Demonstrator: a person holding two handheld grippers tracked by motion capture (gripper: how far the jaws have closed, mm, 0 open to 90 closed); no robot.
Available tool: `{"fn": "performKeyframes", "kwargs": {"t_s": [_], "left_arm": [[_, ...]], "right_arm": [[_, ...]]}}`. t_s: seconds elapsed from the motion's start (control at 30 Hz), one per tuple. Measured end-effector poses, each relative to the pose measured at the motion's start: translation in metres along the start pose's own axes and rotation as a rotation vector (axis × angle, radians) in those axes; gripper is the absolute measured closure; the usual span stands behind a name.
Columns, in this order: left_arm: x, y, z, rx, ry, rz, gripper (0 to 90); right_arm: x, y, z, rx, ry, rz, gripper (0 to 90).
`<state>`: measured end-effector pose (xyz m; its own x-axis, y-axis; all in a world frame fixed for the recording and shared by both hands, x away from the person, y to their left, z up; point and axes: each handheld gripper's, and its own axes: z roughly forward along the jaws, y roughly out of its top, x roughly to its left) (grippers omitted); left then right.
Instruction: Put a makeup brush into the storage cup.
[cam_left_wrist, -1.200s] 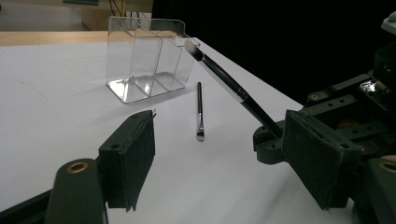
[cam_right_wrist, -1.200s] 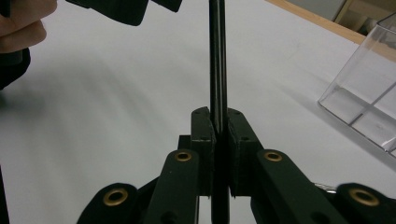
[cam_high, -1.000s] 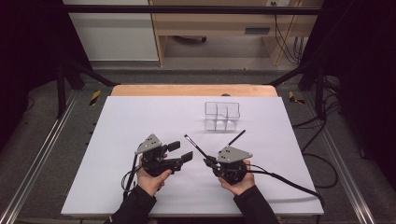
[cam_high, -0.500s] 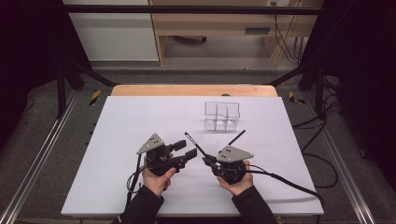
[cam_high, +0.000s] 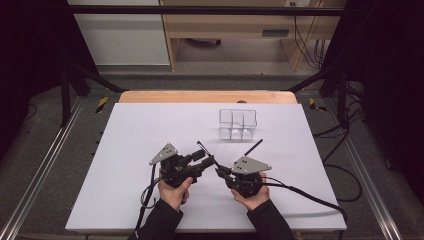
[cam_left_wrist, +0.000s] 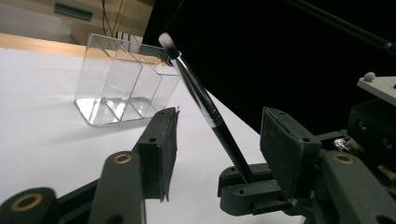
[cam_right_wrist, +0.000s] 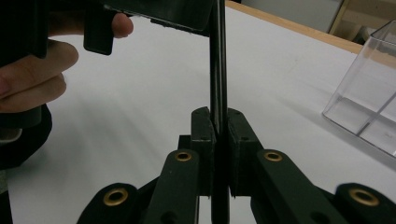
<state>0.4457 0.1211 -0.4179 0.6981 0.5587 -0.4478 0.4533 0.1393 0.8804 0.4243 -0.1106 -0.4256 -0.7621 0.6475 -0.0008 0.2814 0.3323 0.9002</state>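
Observation:
A black makeup brush (cam_left_wrist: 201, 95) with a pale tip rises at a slant, and my right gripper (cam_right_wrist: 218, 126) is shut on its handle (cam_right_wrist: 217, 70). In the high view the brush (cam_high: 203, 148) points up-left from the right gripper (cam_high: 220, 172). My left gripper (cam_left_wrist: 219, 133) faces it, with the brush shaft in the gap between its jaws. Those jaws have just been closing, and their pads (cam_left_wrist: 286, 151) stand clear of the shaft. In the high view the left gripper (cam_high: 207, 161) sits just left of the right one. A clear divided organizer (cam_high: 238, 124) stands beyond.
A thin black stick (cam_high: 253, 147) lies on the white table sheet (cam_high: 125, 150) just beyond the right gripper. The organizer (cam_left_wrist: 123, 81) is near the far right of the sheet. Cables trail from both grippers toward the table's front edge.
The left gripper's jaws have narrowed and edged right, so they now flank the brush shaft. The right gripper and the brush have stayed put.

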Motion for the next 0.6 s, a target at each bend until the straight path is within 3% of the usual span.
{"fn": "performKeyframes", "kwargs": {"t_s": [0.6], "left_arm": [[-0.001, -0.0023, 0.002, -0.031, -0.02, -0.04, 66.0]], "right_arm": [[0.0024, -0.0001, 0.0018, -0.024, 0.002, 0.017, 83.6]]}}
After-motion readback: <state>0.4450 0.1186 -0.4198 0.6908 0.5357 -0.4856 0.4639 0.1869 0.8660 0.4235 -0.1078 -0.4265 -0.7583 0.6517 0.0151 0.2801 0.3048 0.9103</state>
